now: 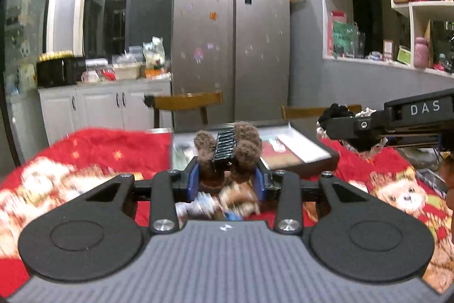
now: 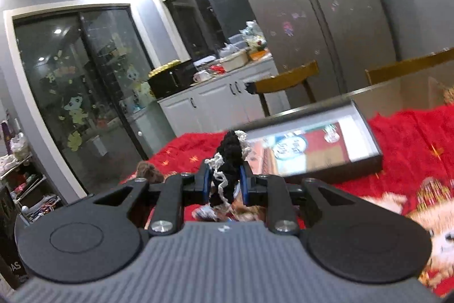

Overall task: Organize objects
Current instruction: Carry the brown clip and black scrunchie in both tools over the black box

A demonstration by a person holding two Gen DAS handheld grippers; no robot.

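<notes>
My left gripper [image 1: 228, 175] is shut on a brown fuzzy hair claw [image 1: 229, 149] with a black toothed clip in its middle, held above the red tablecloth [image 1: 113, 152]. My right gripper [image 2: 226, 183] is shut on a black crocheted scrunchie with white lace trim [image 2: 231, 158], also lifted off the table. In the left wrist view the right gripper [image 1: 349, 127] reaches in from the right with the black scrunchie [image 1: 337, 111] at its tip. The brown claw [image 2: 149, 172] shows at the left in the right wrist view. A shallow black-rimmed tray [image 1: 334, 156] lies ahead of both.
The tray [image 2: 374, 158] holds a printed red and white sheet. Two wooden chairs [image 1: 187, 101] stand behind the table, then a silver fridge [image 1: 232, 47]. A white cabinet [image 1: 107, 101] with clutter is at the left, wall shelves [image 1: 397, 19] at the right. Small blurred items [image 1: 215, 206] lie under the left gripper.
</notes>
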